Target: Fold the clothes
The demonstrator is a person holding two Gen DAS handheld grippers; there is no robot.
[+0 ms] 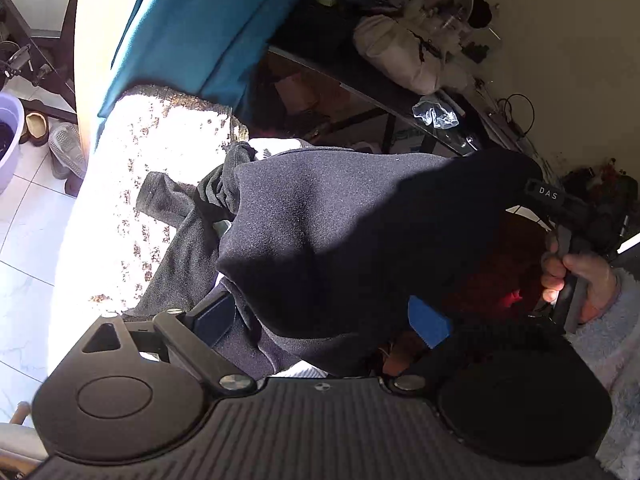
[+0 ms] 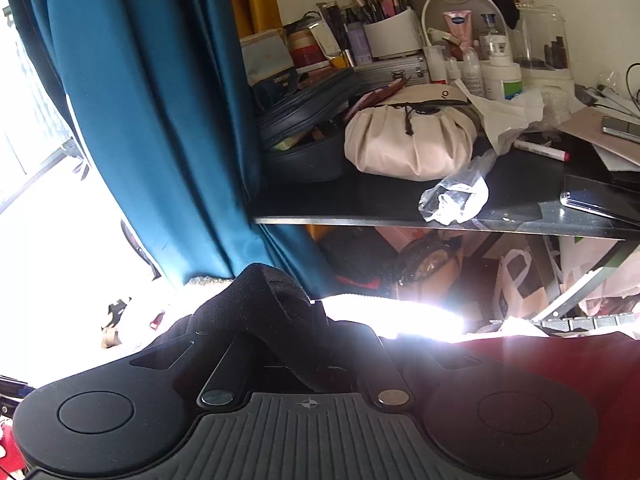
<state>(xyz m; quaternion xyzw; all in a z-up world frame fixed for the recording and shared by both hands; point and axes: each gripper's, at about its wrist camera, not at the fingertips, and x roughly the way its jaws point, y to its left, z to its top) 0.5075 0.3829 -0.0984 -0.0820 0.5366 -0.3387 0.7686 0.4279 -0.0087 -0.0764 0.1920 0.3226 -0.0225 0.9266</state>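
A dark navy fleece garment (image 1: 328, 224) hangs stretched between my two grippers above a sunlit speckled blanket (image 1: 160, 152). A grey part of it (image 1: 180, 248) trails down on the left. My left gripper (image 1: 320, 320) has the fabric draped between its fingers, with one blue pad (image 1: 430, 326) showing; the jaws stand apart around the cloth. My right gripper shows in the left wrist view (image 1: 532, 184) pinching the garment's far corner, held by a hand (image 1: 576, 276). In the right wrist view the same dark fabric (image 2: 260, 300) is bunched between the shut fingers of my right gripper (image 2: 304, 320).
A teal curtain (image 2: 160, 100) hangs at the left. A black desk (image 2: 520, 196) crowded with cosmetics, a cream pouch (image 2: 408, 144) and a crumpled plastic bag (image 2: 456, 196) stands ahead. Shoes (image 1: 68, 148) and a purple basin (image 1: 8, 136) sit on the tiled floor. A red cloth (image 2: 560, 360) lies at the right.
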